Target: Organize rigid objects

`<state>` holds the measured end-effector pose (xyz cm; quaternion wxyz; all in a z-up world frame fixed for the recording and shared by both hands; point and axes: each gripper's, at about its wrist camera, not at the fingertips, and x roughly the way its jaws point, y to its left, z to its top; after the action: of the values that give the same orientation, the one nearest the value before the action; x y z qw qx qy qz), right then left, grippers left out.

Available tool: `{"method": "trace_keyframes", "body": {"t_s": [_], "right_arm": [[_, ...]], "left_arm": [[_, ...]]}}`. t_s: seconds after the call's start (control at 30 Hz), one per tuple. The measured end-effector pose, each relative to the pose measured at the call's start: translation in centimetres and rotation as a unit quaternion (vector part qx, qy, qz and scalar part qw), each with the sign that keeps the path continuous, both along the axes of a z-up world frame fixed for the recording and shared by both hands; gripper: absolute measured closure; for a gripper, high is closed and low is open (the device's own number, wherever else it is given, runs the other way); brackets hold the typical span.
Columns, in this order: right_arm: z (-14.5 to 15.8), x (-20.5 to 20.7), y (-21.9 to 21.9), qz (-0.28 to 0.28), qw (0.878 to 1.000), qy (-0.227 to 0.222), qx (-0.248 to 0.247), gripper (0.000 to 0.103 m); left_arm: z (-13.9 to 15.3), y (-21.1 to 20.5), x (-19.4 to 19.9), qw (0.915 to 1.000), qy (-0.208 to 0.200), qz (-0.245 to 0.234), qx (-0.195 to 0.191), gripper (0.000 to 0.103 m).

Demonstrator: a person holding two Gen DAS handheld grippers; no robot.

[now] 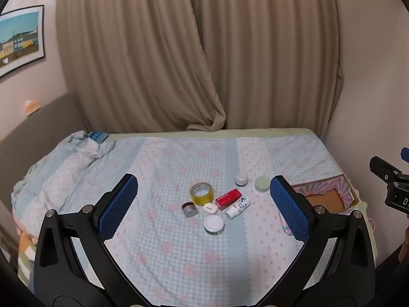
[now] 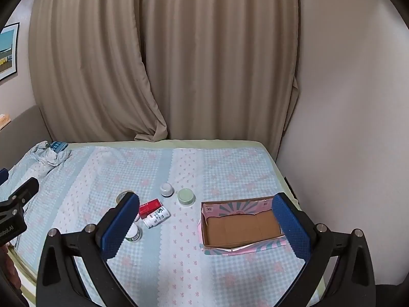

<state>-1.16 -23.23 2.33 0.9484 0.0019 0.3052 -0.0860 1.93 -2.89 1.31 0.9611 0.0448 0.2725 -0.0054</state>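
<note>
Small items lie clustered on the bed: a yellow tape roll (image 1: 201, 193), a red box (image 1: 228, 198), a white bottle on its side (image 1: 237, 207), a white earbud case (image 1: 210, 208), a dark-lidded jar (image 1: 189, 209), a white-lidded tin (image 1: 214, 225), a small white jar (image 1: 241, 178) and a green jar (image 1: 262, 183). An open cardboard box (image 2: 242, 226) with a pink patterned rim sits to their right, empty. My left gripper (image 1: 204, 204) is open above the cluster. My right gripper (image 2: 205, 223) is open, held above the box and holding nothing.
The bed has a blue and pink checked cover (image 1: 179, 255). A bunched quilt (image 1: 76, 161) lies at the back left. Beige curtains (image 1: 199, 51) hang behind the bed and a wall (image 2: 358, 128) borders its right side.
</note>
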Motion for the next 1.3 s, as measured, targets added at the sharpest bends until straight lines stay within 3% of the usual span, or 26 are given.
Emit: {"method": "trace_keyframes", "body": {"t_s": [1.3], "right_arm": [[-0.7, 1.5, -0.7, 0.015, 1.000, -0.004, 0.006, 0.000]], "left_arm": [[-1.1, 1.1, -0.3, 0.9999, 0.010, -0.009, -0.011, 0.000]]}}
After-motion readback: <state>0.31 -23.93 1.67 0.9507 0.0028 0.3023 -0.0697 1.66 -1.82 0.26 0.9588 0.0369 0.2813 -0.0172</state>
